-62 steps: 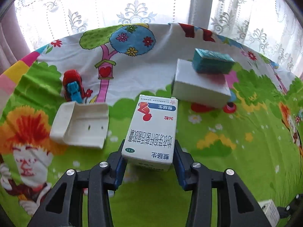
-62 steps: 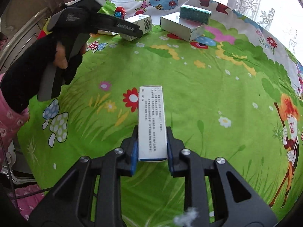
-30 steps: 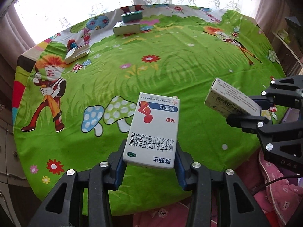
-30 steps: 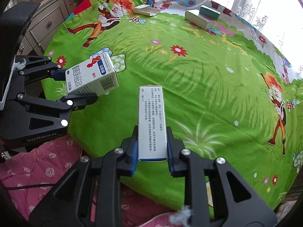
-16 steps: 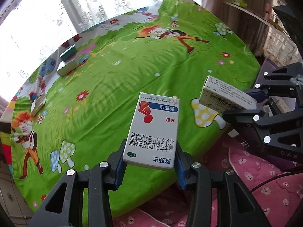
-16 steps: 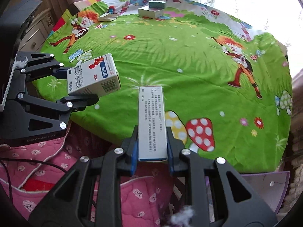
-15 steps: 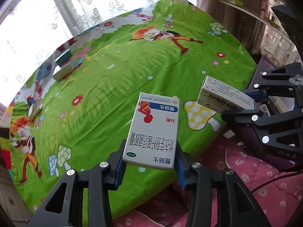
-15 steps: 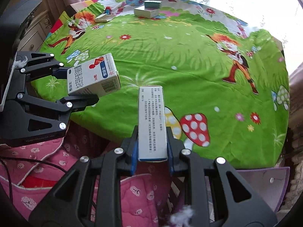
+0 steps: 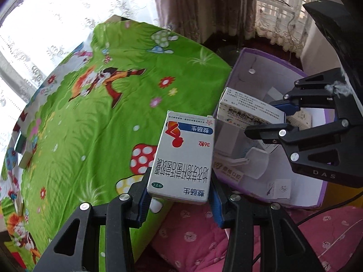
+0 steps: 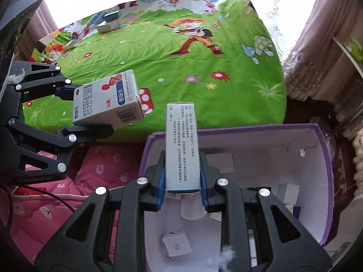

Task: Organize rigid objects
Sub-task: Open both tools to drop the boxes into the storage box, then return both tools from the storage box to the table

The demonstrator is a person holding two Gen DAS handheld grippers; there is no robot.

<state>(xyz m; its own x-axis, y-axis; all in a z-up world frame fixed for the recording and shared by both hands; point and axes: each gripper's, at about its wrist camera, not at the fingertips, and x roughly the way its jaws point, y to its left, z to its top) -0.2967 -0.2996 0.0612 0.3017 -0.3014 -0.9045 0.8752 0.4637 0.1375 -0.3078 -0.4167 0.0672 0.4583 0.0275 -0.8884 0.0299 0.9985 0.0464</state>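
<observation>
My left gripper (image 9: 179,200) is shut on a wide white medicine box (image 9: 183,156) with a red figure and a blue band. It hangs by the table's near edge, over a pink quilt (image 9: 192,231). In the right wrist view the same medicine box (image 10: 106,98) sits at the left in the left gripper (image 10: 68,111). My right gripper (image 10: 182,192) is shut on a narrow white box (image 10: 181,145) with small print, above a purple bin (image 10: 326,174) holding several small boxes. In the left wrist view this narrow box (image 9: 247,111) and right gripper (image 9: 267,120) hover over the purple bin (image 9: 240,63).
A round table under a green cartoon cloth (image 10: 172,52) still carries a grey box (image 10: 106,26) with a teal box (image 10: 112,14) on top, a white part (image 10: 72,43) and a red toy (image 10: 74,35) at its far side. Curtains (image 10: 317,34) hang at the right.
Both grippers have swung right with their boxes, from over the table past its edge. The purple bin has come into view under the right gripper. Both grips are unchanged.
</observation>
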